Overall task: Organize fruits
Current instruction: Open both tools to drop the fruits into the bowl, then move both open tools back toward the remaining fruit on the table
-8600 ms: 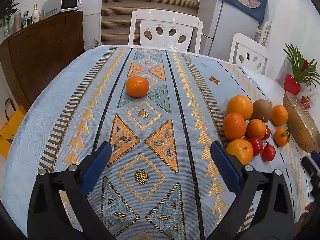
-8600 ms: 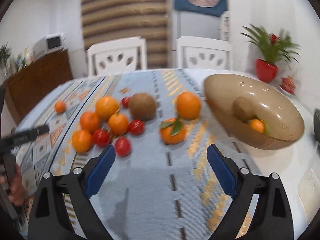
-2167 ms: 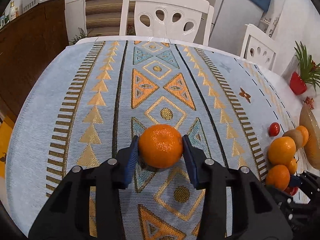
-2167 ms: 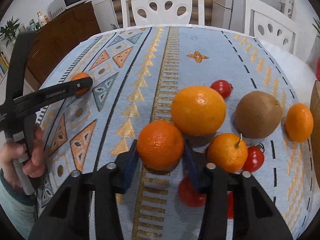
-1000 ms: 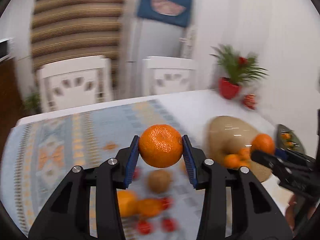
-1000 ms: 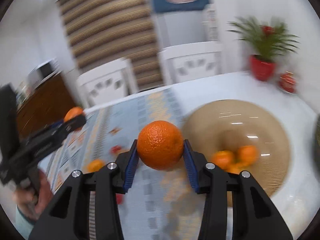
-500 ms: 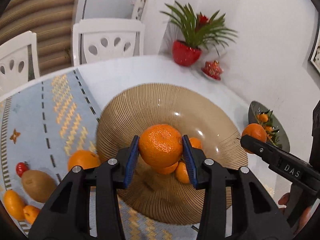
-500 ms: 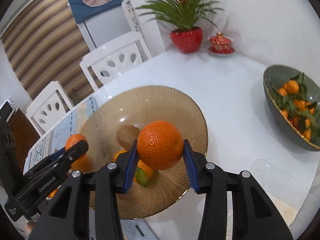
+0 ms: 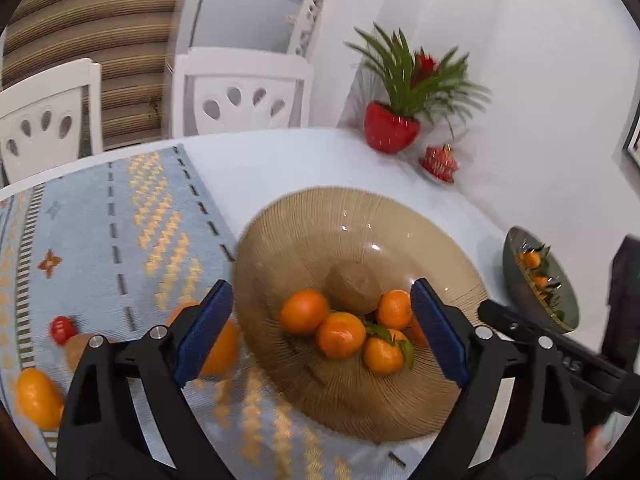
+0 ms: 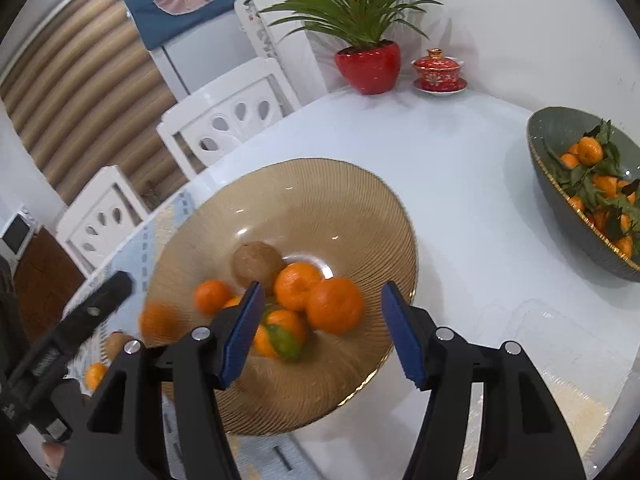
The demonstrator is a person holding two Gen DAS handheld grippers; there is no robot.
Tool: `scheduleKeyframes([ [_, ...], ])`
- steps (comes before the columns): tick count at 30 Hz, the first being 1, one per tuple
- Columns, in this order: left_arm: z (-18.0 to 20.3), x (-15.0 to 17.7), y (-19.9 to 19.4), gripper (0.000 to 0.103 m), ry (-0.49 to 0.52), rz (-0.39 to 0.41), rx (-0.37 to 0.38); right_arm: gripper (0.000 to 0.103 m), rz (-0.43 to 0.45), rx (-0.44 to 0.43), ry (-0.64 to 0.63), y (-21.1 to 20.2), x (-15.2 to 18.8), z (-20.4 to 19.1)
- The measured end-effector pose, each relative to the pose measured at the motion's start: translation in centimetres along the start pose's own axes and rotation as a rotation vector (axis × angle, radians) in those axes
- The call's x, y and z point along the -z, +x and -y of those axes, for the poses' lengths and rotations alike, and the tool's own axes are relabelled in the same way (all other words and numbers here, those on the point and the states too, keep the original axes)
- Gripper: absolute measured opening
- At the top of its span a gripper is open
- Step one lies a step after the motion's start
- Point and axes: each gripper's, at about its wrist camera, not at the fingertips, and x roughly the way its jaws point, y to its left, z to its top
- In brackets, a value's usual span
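A ribbed amber glass bowl [image 9: 400,216] [image 10: 360,184] holds several oranges [image 9: 340,334] [image 10: 334,310] and a brown kiwi [image 9: 352,286] [image 10: 256,264]. My left gripper [image 9: 320,328] is open and empty above the bowl's near side. My right gripper [image 10: 324,328] is open and empty, also over the bowl, with a large orange lying just beyond its jaws. More oranges [image 9: 36,396], a kiwi [image 9: 78,350] and a red tomato [image 9: 62,328] lie on the patterned cloth at the left.
A grey bowl of leafy mandarins [image 10: 592,196] [image 9: 538,280] stands to the right. A red potted plant [image 10: 368,60] and a red lidded cup [image 10: 438,70] stand at the back by the wall. White chairs [image 9: 240,92] stand behind the table.
Both grippers have opened and let go of their oranges, which now lie in the amber bowl. Both grippers have drawn back a little.
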Motion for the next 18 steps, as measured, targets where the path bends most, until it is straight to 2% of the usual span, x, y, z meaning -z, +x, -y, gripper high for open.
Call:
scheduleKeyframes([
  [7,-5.4,1.2,-8.9,0.094,-0.076,0.093,-0.071,0.064,0.017,-0.106,-0.115,-1.7,2.1,-5.5],
  [13,-11.3,3.3,-16.3,0.094,-0.143,0.149,-0.191,0.065,0.036,-0.184,-0.25,-3.2,4.2,-11.6],
  [16,-13.6,4.8,-18.5,0.094,-0.171,0.157,-0.234,0.067,0.018,-0.21,-0.307,-3.0,6.1,-14.3],
  [18,-14.8,6.1,-19.1,0.094,-0.189,0.147,-0.249,0.074,0.003,-0.219,-0.342,-2.5,7.7,-15.7],
])
